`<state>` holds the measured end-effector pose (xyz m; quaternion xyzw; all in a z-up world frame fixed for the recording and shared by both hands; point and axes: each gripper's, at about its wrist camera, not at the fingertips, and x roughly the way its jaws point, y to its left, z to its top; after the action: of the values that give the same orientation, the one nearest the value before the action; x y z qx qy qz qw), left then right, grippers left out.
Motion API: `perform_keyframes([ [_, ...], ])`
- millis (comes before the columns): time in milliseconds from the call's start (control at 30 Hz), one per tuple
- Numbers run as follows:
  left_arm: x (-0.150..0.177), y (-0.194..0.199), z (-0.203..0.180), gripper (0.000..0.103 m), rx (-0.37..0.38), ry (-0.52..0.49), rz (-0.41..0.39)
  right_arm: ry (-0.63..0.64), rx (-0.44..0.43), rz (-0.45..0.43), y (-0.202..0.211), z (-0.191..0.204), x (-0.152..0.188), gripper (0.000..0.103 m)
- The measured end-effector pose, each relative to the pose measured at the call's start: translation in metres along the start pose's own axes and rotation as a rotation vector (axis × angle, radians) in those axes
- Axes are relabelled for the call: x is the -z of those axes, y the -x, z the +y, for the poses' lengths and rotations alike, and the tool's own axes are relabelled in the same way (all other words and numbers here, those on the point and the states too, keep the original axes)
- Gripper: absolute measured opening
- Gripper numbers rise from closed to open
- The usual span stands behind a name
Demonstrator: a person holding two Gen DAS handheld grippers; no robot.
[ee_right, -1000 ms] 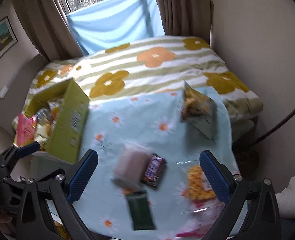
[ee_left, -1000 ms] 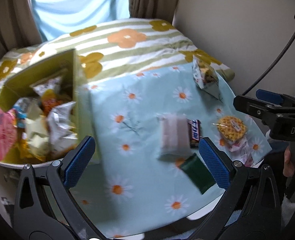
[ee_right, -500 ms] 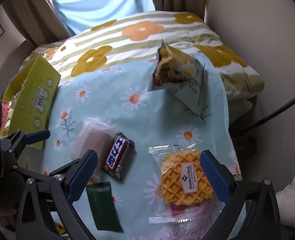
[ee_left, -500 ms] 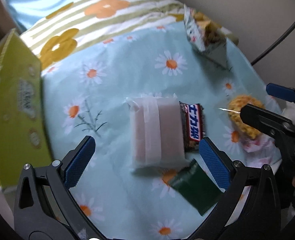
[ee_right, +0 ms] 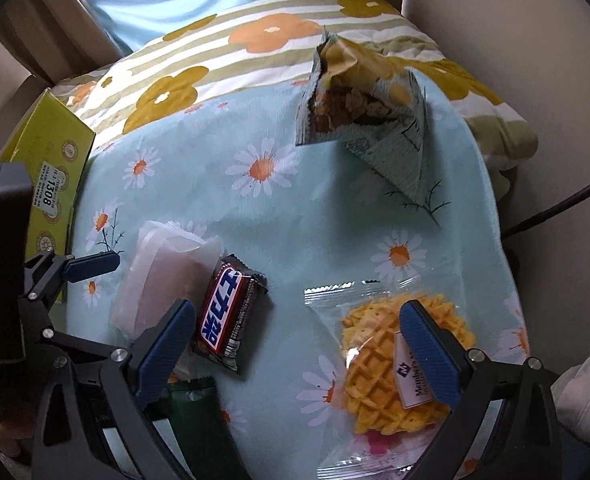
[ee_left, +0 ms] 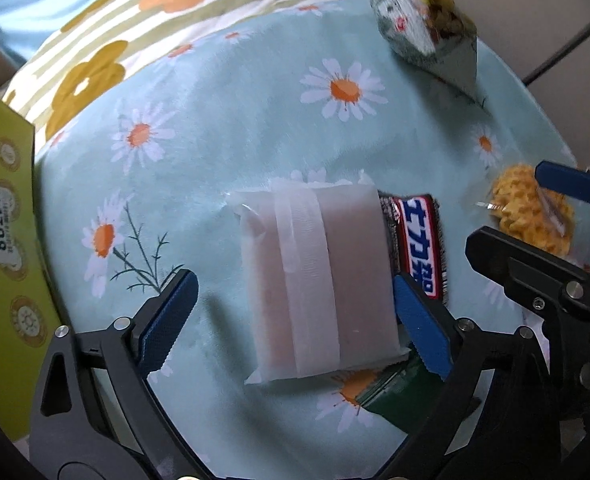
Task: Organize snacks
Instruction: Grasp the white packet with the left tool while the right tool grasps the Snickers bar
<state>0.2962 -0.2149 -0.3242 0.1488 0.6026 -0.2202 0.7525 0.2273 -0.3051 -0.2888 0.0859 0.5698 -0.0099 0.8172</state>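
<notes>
Both grippers have dropped in close over the spread of snacks, and the view that took in the whole bed a second ago is now filled with wrappers. The left gripper (ee_left: 291,316) comes down astride the pale frosted packet (ee_left: 315,280), its jaws have just been closing a little, and the packet lies between them with daylight on the left side and the right pad at its edge; nothing is pinched yet, so they're open. That looks like the first pick being lined up, with the green box (ee_left: 3,248) waiting just off to the left as the likely home. The right gripper (ee_right: 295,344) hovers over the waffle pack (ee_right: 399,360), jaws wide apart and empty, one pad above the waffle, the other near the chocolate bar (ee_right: 227,312), which lies just beside the pale packet. A dark green sachet (ee_right: 199,420) peeks out below, and the opened foil snack bag (ee_right: 359,108) stands well apart at the far edge. Everything rests on a light blue daisy cloth (ee_left: 235,100) laid over a striped flowered quilt (ee_right: 255,40), curtains (ee_right: 55,28) and a plain wall behind.
</notes>
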Motion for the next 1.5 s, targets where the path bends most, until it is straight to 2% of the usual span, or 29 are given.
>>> perform_keyframes([
  [67,0.000,-0.004,-0.003,0.088,0.006,-0.015,0.010,0.003,0.009,0.013,-0.003,0.002,0.000,0.102],
  [100,0.000,-0.005,-0.004,0.087,0.007,-0.019,0.008,0.006,0.015,0.021,-0.005,0.003,0.000,0.102],
  [200,0.001,-0.004,-0.010,0.077,0.003,-0.052,-0.006,0.015,0.021,0.026,-0.006,0.006,-0.001,0.102],
  [233,0.001,-0.003,-0.013,0.069,0.009,-0.068,-0.013,0.017,0.020,0.027,-0.006,0.006,-0.001,0.102],
  [267,0.001,-0.002,-0.015,0.065,0.007,-0.079,-0.020,0.019,0.020,0.029,-0.007,0.007,-0.002,0.102],
  [333,0.001,-0.001,-0.017,0.064,-0.001,-0.091,-0.022,0.021,0.019,0.032,-0.008,0.009,-0.003,0.101],
  [433,0.002,0.000,-0.011,0.063,0.018,-0.072,-0.025,0.035,0.015,0.040,-0.011,0.016,-0.005,0.095],
  [500,0.005,0.002,-0.007,0.062,0.006,-0.068,-0.026,0.039,0.009,0.054,-0.015,0.020,-0.007,0.084],
  [533,0.007,0.004,-0.006,0.062,0.002,-0.067,-0.029,0.037,0.006,0.060,-0.017,0.022,-0.007,0.082],
  [600,0.010,0.007,-0.002,0.062,-0.011,-0.065,-0.033,0.037,-0.005,0.070,-0.021,0.027,-0.007,0.073],
  [800,0.020,0.017,0.011,0.062,-0.031,-0.050,-0.052,0.059,-0.019,0.086,-0.027,0.042,-0.003,0.056],
  [1133,0.038,0.023,0.022,0.062,-0.075,-0.023,-0.059,0.034,-0.015,0.098,-0.039,0.057,0.004,0.042],
  [1200,0.041,0.025,0.024,0.062,-0.079,-0.014,-0.060,0.045,0.010,0.086,-0.040,0.059,0.003,0.031],
  [1333,0.047,0.029,0.029,0.062,-0.084,0.008,-0.062,0.064,0.029,0.070,-0.041,0.062,0.003,0.029],
  [1500,0.051,0.037,0.031,0.062,-0.082,0.034,-0.082,0.062,0.000,0.054,-0.035,0.062,0.005,0.028],
])
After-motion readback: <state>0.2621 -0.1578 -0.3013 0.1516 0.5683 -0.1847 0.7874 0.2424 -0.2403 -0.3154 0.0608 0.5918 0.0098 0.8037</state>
